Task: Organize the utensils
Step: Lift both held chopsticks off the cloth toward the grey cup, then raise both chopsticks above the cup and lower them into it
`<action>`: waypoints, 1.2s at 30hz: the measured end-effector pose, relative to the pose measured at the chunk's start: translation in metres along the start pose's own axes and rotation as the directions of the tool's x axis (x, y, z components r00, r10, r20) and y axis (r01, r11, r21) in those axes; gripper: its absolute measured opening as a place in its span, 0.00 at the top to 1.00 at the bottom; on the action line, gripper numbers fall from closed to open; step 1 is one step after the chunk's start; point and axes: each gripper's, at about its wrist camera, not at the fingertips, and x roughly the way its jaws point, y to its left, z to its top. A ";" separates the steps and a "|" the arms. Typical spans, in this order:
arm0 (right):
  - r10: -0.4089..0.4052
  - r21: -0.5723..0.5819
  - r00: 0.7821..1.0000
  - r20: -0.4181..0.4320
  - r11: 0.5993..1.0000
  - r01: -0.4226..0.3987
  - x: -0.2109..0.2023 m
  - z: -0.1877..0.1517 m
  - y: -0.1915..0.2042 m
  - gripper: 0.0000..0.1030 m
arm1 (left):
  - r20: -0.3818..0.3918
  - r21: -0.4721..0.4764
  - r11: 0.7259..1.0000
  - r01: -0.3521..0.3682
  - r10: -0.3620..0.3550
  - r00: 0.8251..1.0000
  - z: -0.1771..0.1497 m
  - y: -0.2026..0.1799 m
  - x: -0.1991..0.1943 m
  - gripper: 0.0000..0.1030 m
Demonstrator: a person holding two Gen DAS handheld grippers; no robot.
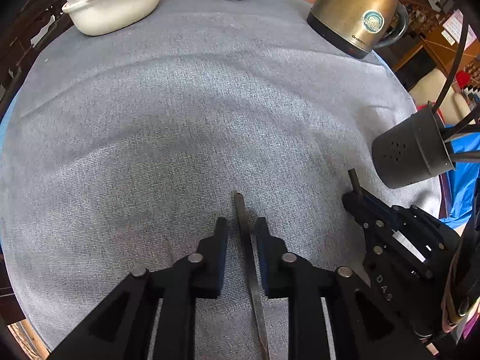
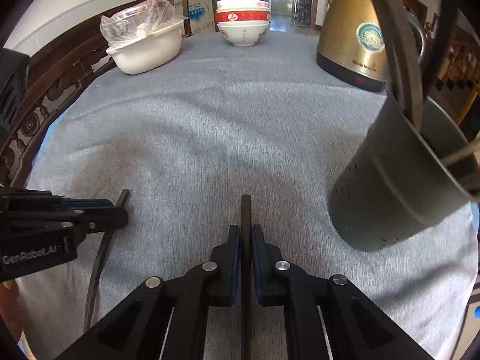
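Note:
In the left wrist view a slim dark utensil handle runs between the jaws of my left gripper. A sliver of cloth shows on each side of it, so the pads do not press on it. In the right wrist view my right gripper is shut on a second dark handle, whose end sticks out past the fingertips. A dark grey perforated utensil holder stands at the right with several dark utensils in it. The two grippers sit side by side: the right one appears in the left view, the left one in the right view.
A grey cloth covers the round table. At the far side stand a white basin with a plastic bag, a stack of bowls and a brass-coloured kettle. A carved wooden chair back borders the left edge.

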 end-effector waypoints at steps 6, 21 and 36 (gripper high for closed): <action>-0.012 -0.026 1.000 0.013 1.000 0.013 -0.002 -0.003 0.005 0.93 | 0.024 0.002 1.000 -0.027 0.027 0.999 0.000 -0.002 -0.001 0.80; 0.081 -0.039 0.988 0.135 0.996 -0.076 -0.057 -0.007 0.017 0.93 | 0.111 -0.073 0.995 -0.067 0.075 0.991 -0.003 0.001 -0.039 0.93; 0.162 -0.030 0.941 0.296 0.987 -0.160 -0.133 -0.007 0.017 0.93 | 0.315 -0.031 0.998 -0.057 0.063 0.947 -0.026 -0.023 -0.137 0.94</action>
